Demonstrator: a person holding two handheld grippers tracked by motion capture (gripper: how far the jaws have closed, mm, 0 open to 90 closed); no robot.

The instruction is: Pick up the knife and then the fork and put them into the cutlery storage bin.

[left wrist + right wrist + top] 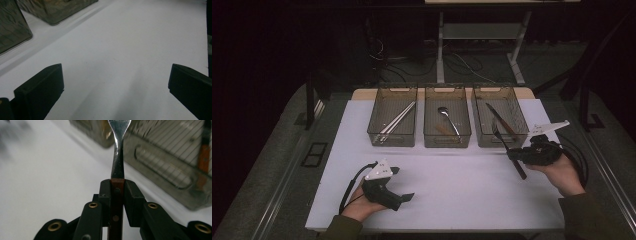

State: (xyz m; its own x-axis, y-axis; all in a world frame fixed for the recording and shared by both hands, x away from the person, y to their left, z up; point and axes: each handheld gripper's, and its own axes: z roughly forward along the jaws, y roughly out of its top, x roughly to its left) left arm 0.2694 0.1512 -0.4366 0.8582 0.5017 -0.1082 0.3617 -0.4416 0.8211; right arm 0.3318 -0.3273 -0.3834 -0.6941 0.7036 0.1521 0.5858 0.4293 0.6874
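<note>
High view: three translucent smoke-grey plastic bins stand in a row at the far side of the white table (437, 200). The left bin (393, 136) holds chopsticks, the middle bin (447, 137) a spoon, the right bin (502, 137) a wood-handled knife (499, 119).

Right gripper (515, 154) — jaws clamped on the dark wooden handle of a steel fork with riveted wooden handle (507, 147), held above the table at the near right corner of the right bin. Right gripper view confirms it: both pads press the handle where the wood meets the steel neck (117, 181).

Left gripper (404, 184) rests low near the table's front edge, jaws wide apart, nothing between them.

Fork orientation: long axis runs diagonally, tines toward the bins, over the right bin's near rim, handle end trailing toward the person.

Judged step: carrying the fork to the right bin, beside the knife. To do it well — lift until the tines clear the rim, turn the fork's axis along the bin's length, lower inside, then open.
</note>
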